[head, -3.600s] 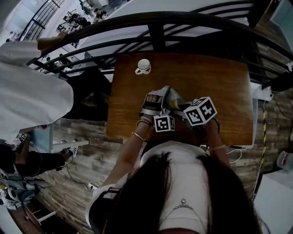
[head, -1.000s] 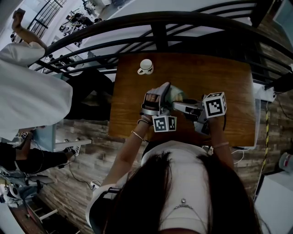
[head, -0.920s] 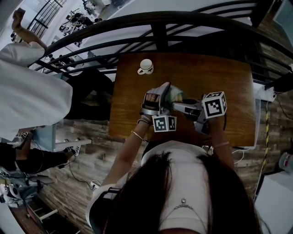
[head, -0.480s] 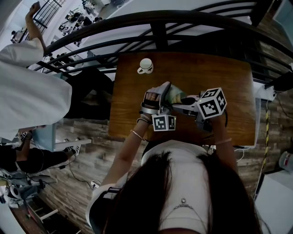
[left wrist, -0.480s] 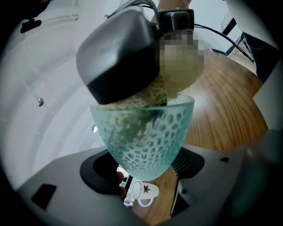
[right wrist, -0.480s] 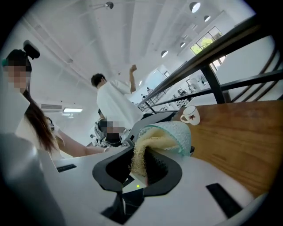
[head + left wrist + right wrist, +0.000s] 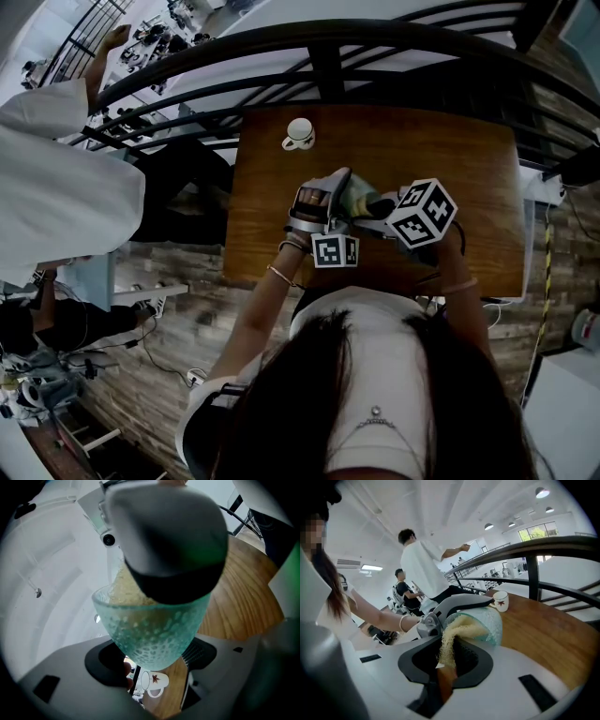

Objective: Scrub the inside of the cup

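Note:
A pale green pebbled glass cup (image 7: 360, 194) lies tilted on its side above the wooden table (image 7: 469, 169), its mouth toward my right gripper. My left gripper (image 7: 328, 192) is shut on the cup (image 7: 150, 630), one jaw on each side of its wall. My right gripper (image 7: 377, 207) is shut on a yellow mesh scrub pad (image 7: 457, 637) and reaches into the cup's mouth (image 7: 483, 620). In the left gripper view the pad (image 7: 125, 590) shows through the glass, pressed against the inside. The right gripper's grey and black jaw fills the top of that view.
A white mug (image 7: 298, 134) with a red leaf print stands near the table's far left edge, also seen as the mug (image 7: 500, 600) in the right gripper view. A black railing (image 7: 319, 66) runs just beyond the table. A person in white (image 7: 56, 187) stands at the left.
My right gripper has rolled, turning its marker cube, and has shifted slightly left and down toward the cup with the pad in it. The left gripper and the cup have stayed put.

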